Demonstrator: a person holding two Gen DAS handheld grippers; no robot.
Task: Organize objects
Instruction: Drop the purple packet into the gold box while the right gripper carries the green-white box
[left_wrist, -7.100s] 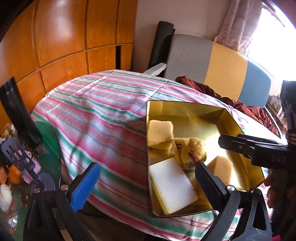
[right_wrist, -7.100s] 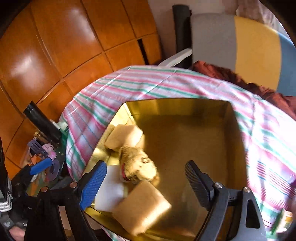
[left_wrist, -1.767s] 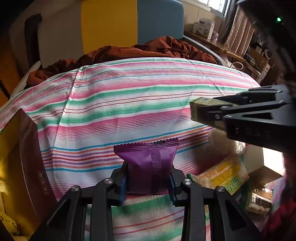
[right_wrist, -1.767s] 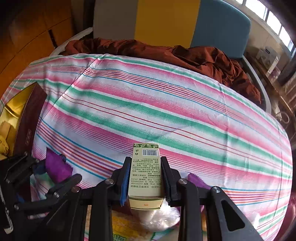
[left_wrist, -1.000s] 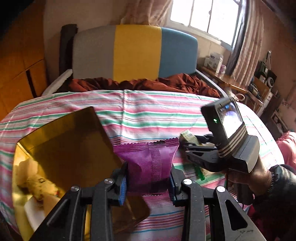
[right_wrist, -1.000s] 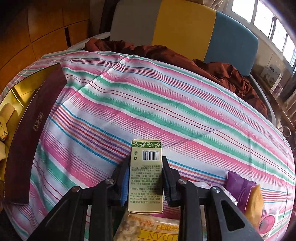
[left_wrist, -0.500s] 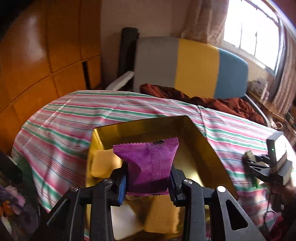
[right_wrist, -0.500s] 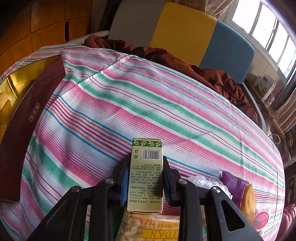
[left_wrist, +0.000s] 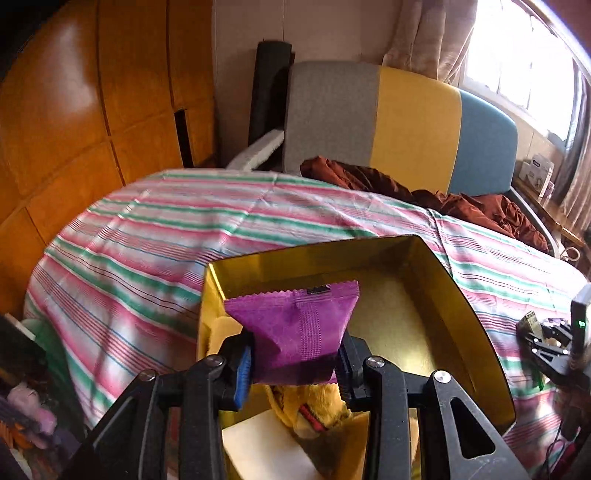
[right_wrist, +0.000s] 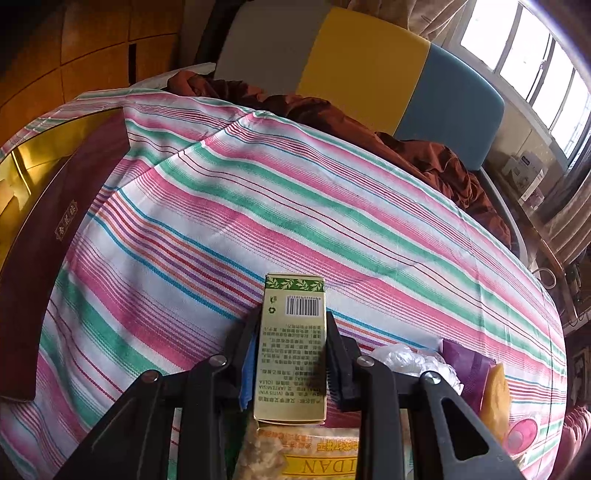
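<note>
Clamping purple snack packet (left_wrist: 295, 328), left gripper (left_wrist: 295, 360) hung over gold box (left_wrist: 476, 325) | right gripper (right_wrist: 290, 360) pinched green-and-gold carton (right_wrist: 291, 347); only its view showed yellow snack bag (right_wrist: 314, 458).

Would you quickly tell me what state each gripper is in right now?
Left gripper: shut on the purple packet.
Right gripper: shut on the green-topped carton.
</note>
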